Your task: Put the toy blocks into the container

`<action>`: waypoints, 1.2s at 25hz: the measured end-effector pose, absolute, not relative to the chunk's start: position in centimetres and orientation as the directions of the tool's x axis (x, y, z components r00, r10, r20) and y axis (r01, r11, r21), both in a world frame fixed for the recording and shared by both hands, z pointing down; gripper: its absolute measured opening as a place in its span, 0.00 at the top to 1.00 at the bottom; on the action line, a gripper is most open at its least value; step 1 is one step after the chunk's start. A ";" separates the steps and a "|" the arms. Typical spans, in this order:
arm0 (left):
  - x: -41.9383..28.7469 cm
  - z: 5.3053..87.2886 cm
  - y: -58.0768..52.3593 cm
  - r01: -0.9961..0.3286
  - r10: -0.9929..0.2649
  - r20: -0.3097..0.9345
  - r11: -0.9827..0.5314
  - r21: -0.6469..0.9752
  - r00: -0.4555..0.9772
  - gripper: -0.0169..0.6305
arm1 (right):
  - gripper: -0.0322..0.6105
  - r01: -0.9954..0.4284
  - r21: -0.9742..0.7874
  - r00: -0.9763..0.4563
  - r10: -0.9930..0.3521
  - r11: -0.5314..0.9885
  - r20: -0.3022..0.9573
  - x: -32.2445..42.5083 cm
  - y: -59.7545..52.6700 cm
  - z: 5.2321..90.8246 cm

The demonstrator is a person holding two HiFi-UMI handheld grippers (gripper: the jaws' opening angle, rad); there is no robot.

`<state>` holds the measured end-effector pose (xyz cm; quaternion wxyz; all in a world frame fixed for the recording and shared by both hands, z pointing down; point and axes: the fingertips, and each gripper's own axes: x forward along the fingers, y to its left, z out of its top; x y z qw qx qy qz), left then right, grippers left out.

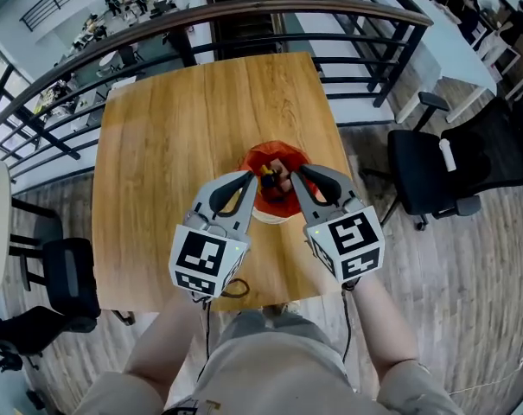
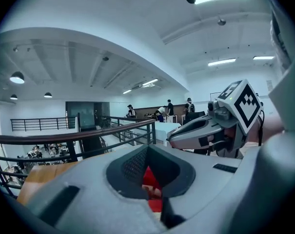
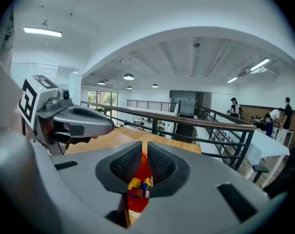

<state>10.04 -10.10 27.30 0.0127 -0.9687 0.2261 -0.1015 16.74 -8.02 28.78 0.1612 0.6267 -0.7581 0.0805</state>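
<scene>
One red bowl (image 1: pixel 259 159) sits on the one table (image 1: pixel 175 128). Two grippers hang just over the bowl, the left gripper (image 1: pixel 245 180) at its left rim and the right gripper (image 1: pixel 302 174) at its right. Each has its jaws nearly together and pinches nothing. A small heap of blocks (image 3: pixel 139 184) lies inside the bowl; their number is unclear.

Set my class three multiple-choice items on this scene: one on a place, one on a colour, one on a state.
1. The container stands on: A a shelf; B the wooden table; C a cart.
2. The container is: A blue; B green; C red.
3. The container is: A open, with toy blocks inside; B lidded; C overturned.
Answers: 1 B, the head view shows it on the tabletop; 2 C, its wall is red in every view; 3 A, the right gripper view shows the coloured blocks lying in it.
</scene>
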 end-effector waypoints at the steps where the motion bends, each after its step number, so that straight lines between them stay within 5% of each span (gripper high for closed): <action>1: 9.9 26.5 -9.7 -0.433 -0.439 0.177 -0.898 -0.075 0.881 0.95 | 0.88 -0.975 0.080 -0.169 -0.928 0.206 0.331 16.5 -7.4 27.9; 17: 5.1 15.5 -1.3 -0.421 -0.427 0.002 -0.892 -0.163 0.904 0.95 | 0.89 -0.972 0.102 -0.207 -0.977 0.210 0.044 13.1 1.9 15.2; 30: 4.2 17.9 1.8 -0.401 -0.407 0.018 -0.905 -0.142 0.913 0.95 | 0.90 -0.979 0.028 -0.203 -0.979 0.203 -0.004 11.9 6.1 16.7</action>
